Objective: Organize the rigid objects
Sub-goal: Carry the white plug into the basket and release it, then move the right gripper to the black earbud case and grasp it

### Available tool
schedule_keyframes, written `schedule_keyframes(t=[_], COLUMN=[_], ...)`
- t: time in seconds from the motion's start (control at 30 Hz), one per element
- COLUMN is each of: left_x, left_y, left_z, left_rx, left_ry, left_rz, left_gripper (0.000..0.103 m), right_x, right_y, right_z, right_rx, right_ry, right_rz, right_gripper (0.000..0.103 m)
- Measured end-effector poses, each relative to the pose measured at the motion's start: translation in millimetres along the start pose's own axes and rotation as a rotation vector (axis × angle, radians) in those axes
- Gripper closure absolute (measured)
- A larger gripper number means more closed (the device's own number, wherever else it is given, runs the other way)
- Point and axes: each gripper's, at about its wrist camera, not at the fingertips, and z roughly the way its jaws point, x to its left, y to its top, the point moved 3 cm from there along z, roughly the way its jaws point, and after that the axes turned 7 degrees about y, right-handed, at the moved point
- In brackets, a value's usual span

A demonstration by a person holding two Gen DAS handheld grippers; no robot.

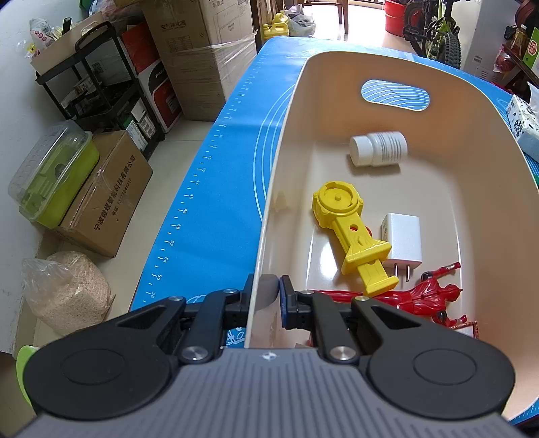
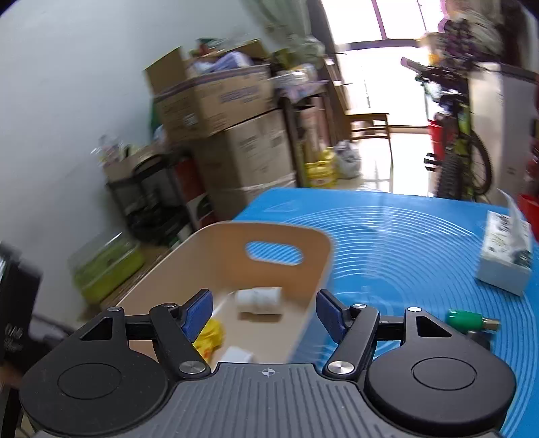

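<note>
Four items lay in the cream bin (image 1: 337, 67) when I logged this moment: a white pill bottle (image 1: 377, 148) on its side toward the far wall, a yellow toy launcher (image 1: 350, 232) mid-floor, a white USB charger (image 1: 402, 241) touching the launcher's right flank, and a red action figure (image 1: 427, 296) nearest my end.

Left gripper (image 1: 266, 293): I had it clamped on the bin's near-left wall, one finger outside, one inside, the wall pinched between them. I judged this hold was there to steady the bin while items went in.

Right gripper (image 2: 266, 311): it hung above the bin's near end with jaws spread wide and nothing between them. Motion blur smeared that view, so I read it as travelling rather than parked.

Still outside the bin, right of it on the mat: a green-capped small object with a brass-coloured tip (image 2: 471, 321), exact kind unclear, and farther off a tissue box (image 2: 505, 259). I took the green piece as the likely next pick.

Surface: a blue silicone mat (image 1: 209, 188) printed with a ruler edge and concentric rings, covering the table.

Room, left to right: a bag of grain (image 1: 67, 293) on the floor, a green lidded container (image 1: 54, 175) on a carton, a black shelf cart (image 1: 101, 84), stacked cardboard boxes (image 1: 202, 50), a bright doorway, and a bicycle (image 1: 434, 30).
</note>
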Motion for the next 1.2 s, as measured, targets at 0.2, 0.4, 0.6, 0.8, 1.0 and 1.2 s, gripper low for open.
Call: schedule_keyframes(t=[0.2, 0.4, 0.6, 0.8, 1.0, 1.2], left_x=[0.5, 0.8, 1.3, 1.4, 1.4, 1.6], left_y=[0.0, -0.3, -0.4, -0.3, -0.2, 0.1], left_z=[-0.3, -0.5, -0.6, -0.6, -0.6, -1.0], left_rx=[0.000, 0.001, 0.002, 0.002, 0.002, 0.002], left_ry=[0.001, -0.001, -0.002, -0.003, -0.003, -0.001], left_rz=[0.001, -0.002, -0.005, -0.005, -0.005, -0.004], left_gripper=[0.088, 0.088, 0.088, 0.088, 0.088, 0.088], right_x=[-44.9, -90.9, -128.6, -155.0, -168.1, -182.7], right_y=[2.3, -5.0, -26.4, -44.8, -56.0, -63.2], right_z=[-8.0, -3.5, 2.5, 8.9, 20.3, 32.7], right_rx=[-0.041, -0.042, 0.007, 0.037, 0.068, 0.069], right_ry=[-0.120, -0.242, -0.326, -0.386, -0.439, -0.481], right_rz=[0.053, 0.109, 0.166, 0.188, 0.186, 0.217], right_gripper=[0.029, 0.030, 0.030, 0.029, 0.029, 0.029])
